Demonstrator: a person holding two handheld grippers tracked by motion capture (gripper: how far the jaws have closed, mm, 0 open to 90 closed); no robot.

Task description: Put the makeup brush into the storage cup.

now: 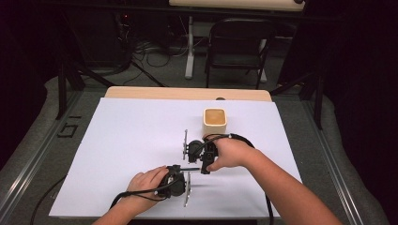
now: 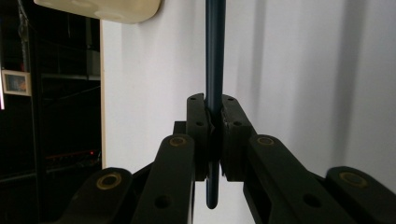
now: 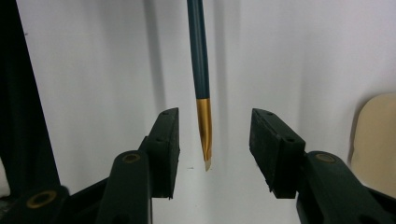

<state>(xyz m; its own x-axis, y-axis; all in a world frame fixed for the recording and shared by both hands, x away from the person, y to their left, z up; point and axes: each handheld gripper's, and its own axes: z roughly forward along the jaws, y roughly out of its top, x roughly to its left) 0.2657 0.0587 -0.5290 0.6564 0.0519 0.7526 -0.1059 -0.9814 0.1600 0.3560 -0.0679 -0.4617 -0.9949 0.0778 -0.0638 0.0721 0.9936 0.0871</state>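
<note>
The left gripper [image 2: 212,119] is clamped on a dark blue paintbrush [image 2: 215,56] near its handle end. Its gold ferrule [image 3: 204,128] and tip lie lengthwise between the parted jaws of the right gripper [image 3: 212,149], untouched.

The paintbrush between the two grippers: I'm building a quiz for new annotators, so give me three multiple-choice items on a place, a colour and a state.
1. Where does the beige cup stand?
A. beyond the right gripper
B. at the table's near left corner
C. on the chair

2. What colour is the paintbrush ferrule?
A. red
B. gold
C. white

3. How does the left gripper stand?
A. wide open
B. lying unheld
C. shut on the handle

Answers: 1 A, the high view shows it past that hand. 2 B, seen in the right gripper view. 3 C, its jaws clamp the handle.
</note>
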